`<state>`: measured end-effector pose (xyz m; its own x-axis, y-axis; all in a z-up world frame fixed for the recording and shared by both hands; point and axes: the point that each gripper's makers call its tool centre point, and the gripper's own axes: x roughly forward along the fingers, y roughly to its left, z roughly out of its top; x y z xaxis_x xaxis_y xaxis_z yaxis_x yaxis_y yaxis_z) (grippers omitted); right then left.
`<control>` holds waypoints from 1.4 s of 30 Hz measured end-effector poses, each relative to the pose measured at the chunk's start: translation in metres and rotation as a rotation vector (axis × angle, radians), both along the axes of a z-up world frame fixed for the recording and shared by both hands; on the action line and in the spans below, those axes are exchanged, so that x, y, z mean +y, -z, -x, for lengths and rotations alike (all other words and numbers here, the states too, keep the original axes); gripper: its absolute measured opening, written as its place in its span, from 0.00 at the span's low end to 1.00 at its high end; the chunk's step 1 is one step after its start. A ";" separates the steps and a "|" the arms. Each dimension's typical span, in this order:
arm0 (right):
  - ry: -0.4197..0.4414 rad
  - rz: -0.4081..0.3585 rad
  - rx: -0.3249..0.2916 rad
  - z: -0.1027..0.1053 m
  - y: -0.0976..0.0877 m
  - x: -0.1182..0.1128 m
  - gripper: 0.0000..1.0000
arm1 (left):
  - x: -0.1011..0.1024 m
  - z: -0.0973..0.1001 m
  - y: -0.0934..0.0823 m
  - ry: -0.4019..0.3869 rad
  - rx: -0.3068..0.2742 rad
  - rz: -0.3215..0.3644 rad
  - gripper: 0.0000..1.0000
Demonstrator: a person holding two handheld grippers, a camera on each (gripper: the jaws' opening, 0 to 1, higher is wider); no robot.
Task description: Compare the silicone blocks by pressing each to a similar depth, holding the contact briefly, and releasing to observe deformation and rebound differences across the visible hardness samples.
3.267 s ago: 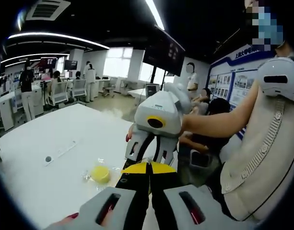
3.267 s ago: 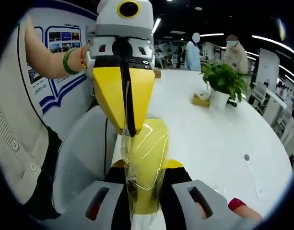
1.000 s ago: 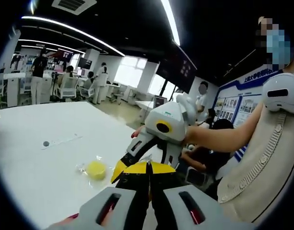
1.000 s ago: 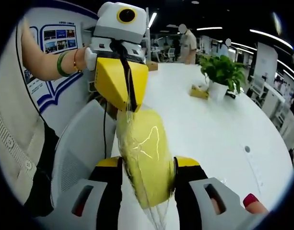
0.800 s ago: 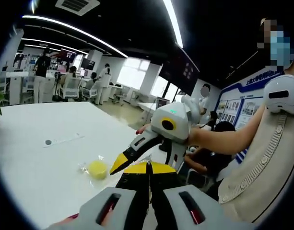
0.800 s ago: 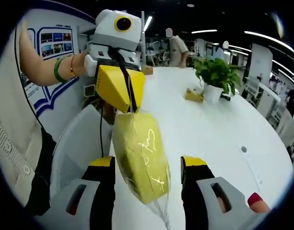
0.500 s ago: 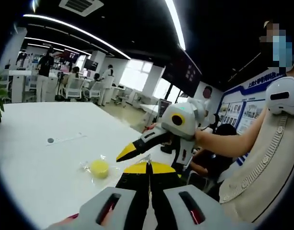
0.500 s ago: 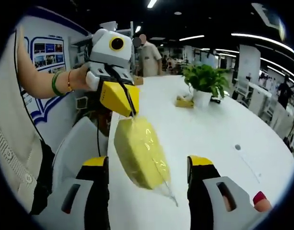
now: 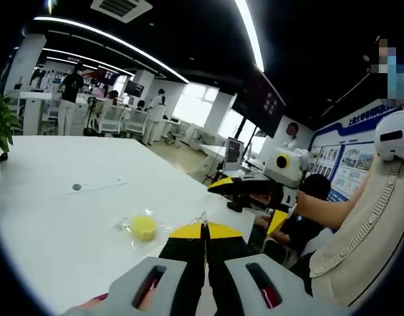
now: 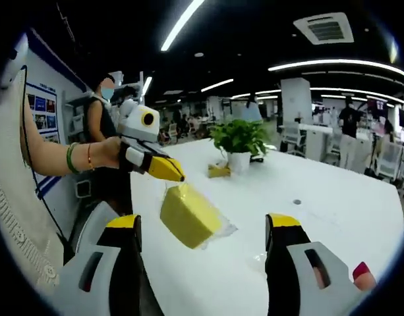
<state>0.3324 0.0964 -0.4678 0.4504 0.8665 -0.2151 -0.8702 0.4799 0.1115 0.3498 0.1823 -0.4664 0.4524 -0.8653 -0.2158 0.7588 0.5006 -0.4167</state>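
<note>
A large yellow silicone block (image 10: 188, 216) in clear plastic wrap hangs tilted over the white table (image 10: 333, 197). My left gripper (image 10: 176, 176) is shut on the top edge of the wrap. My right gripper (image 10: 205, 227) stands open, with a jaw on each side of the block and apart from it. In the left gripper view my left gripper (image 9: 203, 228) is shut with a wisp of wrap at its tips, and the block itself is hidden. My right gripper (image 9: 248, 203) shows there to the right, jaws spread. A small round yellow block (image 9: 144, 227) in wrap lies on the table (image 9: 50, 217).
A potted plant (image 10: 240, 139) stands mid-table with a small yellow item (image 10: 219, 170) beside it. A thin white strip (image 9: 96, 185) lies further out on the table. The near table edge runs by a person's sleeve (image 9: 360, 224). People and desks fill the background.
My right gripper has opened, let go of the large block and drawn back. The block now hangs from the left gripper by its wrap alone.
</note>
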 end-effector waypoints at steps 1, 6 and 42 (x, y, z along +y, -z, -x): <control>0.009 -0.009 0.005 0.002 -0.001 -0.004 0.73 | 0.001 -0.001 0.002 -0.004 0.004 -0.001 0.00; 0.074 -0.020 0.008 0.010 -0.001 -0.031 0.73 | 0.005 -0.009 0.010 -0.028 0.021 0.001 0.00; 0.468 0.007 0.193 0.054 0.045 -0.103 0.72 | 0.031 -0.092 0.113 -0.074 0.174 0.056 0.00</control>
<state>0.2789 -0.0066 -0.5124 0.7416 0.5794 -0.3382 -0.5253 0.8150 0.2446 0.4418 0.2135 -0.5789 0.4758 -0.8438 -0.2483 0.6348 0.5248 -0.5671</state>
